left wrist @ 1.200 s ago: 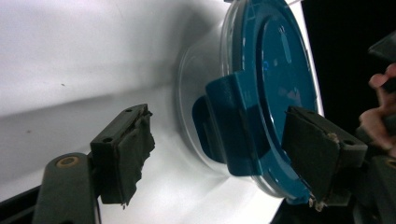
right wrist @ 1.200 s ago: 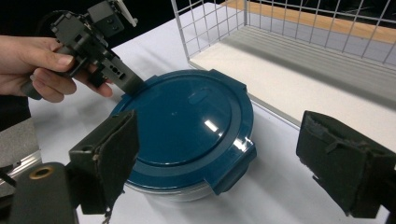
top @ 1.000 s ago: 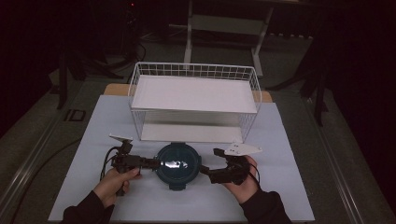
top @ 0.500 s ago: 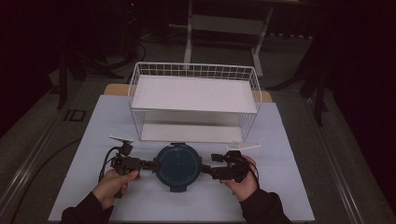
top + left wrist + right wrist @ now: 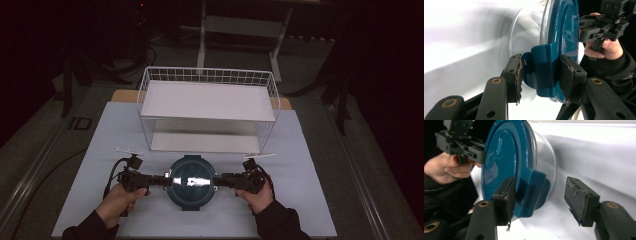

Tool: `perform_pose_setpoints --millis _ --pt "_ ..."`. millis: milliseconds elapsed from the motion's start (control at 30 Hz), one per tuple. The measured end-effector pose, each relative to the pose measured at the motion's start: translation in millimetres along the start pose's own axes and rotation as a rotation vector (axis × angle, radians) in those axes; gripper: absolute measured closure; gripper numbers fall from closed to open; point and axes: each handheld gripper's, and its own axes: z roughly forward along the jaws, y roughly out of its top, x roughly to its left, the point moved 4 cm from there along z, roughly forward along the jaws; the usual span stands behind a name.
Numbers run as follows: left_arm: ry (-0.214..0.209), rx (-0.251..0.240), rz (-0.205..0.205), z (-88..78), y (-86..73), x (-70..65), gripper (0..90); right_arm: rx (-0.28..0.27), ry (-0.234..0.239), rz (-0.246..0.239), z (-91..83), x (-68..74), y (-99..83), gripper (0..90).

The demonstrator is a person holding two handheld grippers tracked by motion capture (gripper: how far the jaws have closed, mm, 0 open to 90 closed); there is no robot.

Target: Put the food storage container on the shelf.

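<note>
A round clear container (image 5: 190, 182) with a dark blue lid (image 5: 564, 37) sits on the white table cover (image 5: 300, 150), near the front edge and between the two hands, just in front of the white wire basket (image 5: 207, 107). The lid has a latch tab on each side. In the left gripper view the left gripper (image 5: 541, 75) is clamped on the left latch tab (image 5: 541, 72), its pads pressing both faces of it. In the right gripper view the right gripper (image 5: 544, 200) has its jaws about halfway open and they have just been closing; the right latch tab (image 5: 531, 192) lies between them, one pad touching or nearly touching the lid side, the other pad well clear of the tab.

So, as I judge it, the container is braced on one side and the second grip is not yet made. The right jaws need to finish closing on their tab. After that comes either unlatching the lid or lifting the container toward the basket; the pictures do not tell which.
</note>
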Motion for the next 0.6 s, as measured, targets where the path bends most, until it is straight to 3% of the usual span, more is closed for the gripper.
perform_pose_setpoints --millis 33,133,400,433,467,600 --pt "-0.002 -0.003 0.013 -0.2 -1.0 -0.8 56.7 0.016 0.052 0.019 3.2 0.3 -2.0 50.2" --pt "0.000 -0.002 0.029 -1.6 -3.7 -1.7 56.9 0.033 0.084 0.026 5.9 2.2 -4.1 54.5" --pt "0.025 -0.027 0.048 -2.7 -11.3 -8.4 56.9 0.027 0.117 0.065 8.0 3.0 -10.0 56.0" --pt "0.025 -0.027 0.048 -2.7 -11.3 -8.4 56.8 0.027 0.117 0.065 8.0 3.0 -10.0 56.0" --pt "0.053 -0.037 0.044 -2.3 -13.5 -9.8 55.9 0.013 0.126 0.080 8.5 4.2 -11.8 56.4" --pt "0.057 -0.052 0.033 -2.5 -15.1 -9.9 55.8 -0.009 0.121 0.091 9.0 6.4 -13.6 56.6"
